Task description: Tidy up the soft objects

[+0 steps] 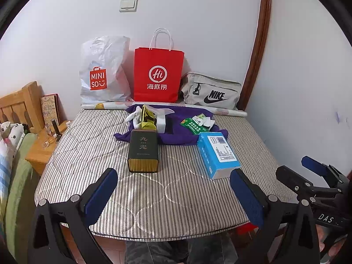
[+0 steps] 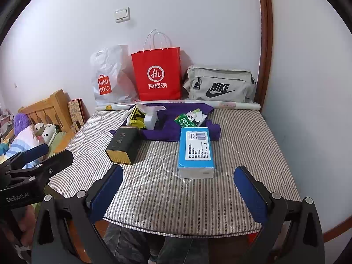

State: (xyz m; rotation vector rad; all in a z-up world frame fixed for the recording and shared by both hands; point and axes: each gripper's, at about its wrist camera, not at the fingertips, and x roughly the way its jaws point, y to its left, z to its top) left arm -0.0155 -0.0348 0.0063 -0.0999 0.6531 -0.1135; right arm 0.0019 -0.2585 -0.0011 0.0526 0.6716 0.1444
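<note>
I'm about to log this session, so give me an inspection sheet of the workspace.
Surface: striped pad, flat.
Job's things: purple cloth crumpled at the back; blue tissue pack in front of it.
Clutter: dark tin lying on its side, green packet, red bag, white bag, grey bag.
Grippers: left gripper and right gripper open, empty.
Cables: nothing seen.
Surroundings: white wall, light switch, bed at left.
</note>
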